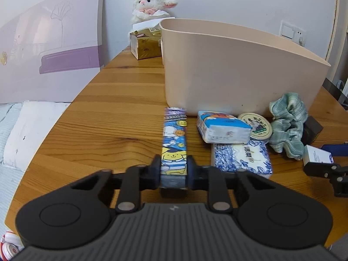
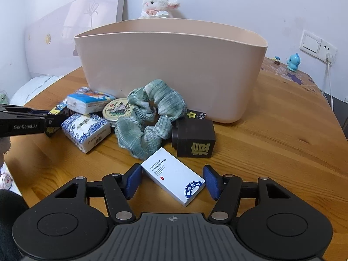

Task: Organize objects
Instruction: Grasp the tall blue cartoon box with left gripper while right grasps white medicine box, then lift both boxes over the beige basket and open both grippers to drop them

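My left gripper [image 1: 173,169] is shut on a long cartoon-printed box [image 1: 175,143], held just above the wooden table in front of the beige bin [image 1: 228,69]. My right gripper [image 2: 173,181] is open, its blue pads on either side of a white hotel-supplies box [image 2: 174,177] lying on the table. Between them lie two tissue packs [image 2: 87,130] [image 2: 90,102], a round tin [image 2: 117,109], a green scrunchie [image 2: 150,117] and a dark brown box [image 2: 194,139]. The bin [image 2: 171,69] stands behind them.
A plush lamb [image 1: 152,4] and a gold box [image 1: 144,43] stand behind the bin by the wall. A blue figurine [image 2: 293,62] and a wall socket [image 2: 317,45] are at the far right. A bed with a pillow [image 1: 28,130] lies left of the table edge.
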Demonstrator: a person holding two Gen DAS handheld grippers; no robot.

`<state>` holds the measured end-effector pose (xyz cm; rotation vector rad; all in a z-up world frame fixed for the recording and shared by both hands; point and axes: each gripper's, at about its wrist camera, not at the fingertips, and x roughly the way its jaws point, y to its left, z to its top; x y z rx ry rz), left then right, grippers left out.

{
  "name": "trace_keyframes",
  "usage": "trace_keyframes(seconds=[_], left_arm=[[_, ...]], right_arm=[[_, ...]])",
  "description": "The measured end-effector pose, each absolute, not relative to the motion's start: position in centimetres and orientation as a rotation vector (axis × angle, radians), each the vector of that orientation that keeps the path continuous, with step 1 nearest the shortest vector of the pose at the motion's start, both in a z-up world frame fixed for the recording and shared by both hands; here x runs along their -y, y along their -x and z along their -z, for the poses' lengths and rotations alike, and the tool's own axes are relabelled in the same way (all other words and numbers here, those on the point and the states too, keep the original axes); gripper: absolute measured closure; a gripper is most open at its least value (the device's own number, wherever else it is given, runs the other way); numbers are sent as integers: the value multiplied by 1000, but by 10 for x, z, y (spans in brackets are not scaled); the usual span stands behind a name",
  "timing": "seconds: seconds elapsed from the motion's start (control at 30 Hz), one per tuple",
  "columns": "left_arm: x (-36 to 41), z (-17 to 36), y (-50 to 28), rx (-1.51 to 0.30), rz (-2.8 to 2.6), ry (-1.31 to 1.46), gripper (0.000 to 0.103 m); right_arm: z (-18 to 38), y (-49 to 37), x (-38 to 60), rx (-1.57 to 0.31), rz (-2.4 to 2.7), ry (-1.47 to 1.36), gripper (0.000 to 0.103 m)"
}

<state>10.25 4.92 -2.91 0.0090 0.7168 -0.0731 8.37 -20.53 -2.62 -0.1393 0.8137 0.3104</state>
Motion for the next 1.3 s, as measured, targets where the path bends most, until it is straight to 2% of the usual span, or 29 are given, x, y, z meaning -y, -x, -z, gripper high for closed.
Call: trace_keyframes(seconds=[0.6, 0.97, 1.3], left_arm=[[-51, 8, -61, -664, 56, 16, 78], [-48, -51, -37, -494, 44, -4, 78], [-16, -101, -82, -374, 74, -52, 78]], right_arm=[[1, -60, 216, -746, -305, 91, 44], [-46, -64, 230, -597, -257, 16, 44], [-87, -106, 229, -437, -211, -44, 44]])
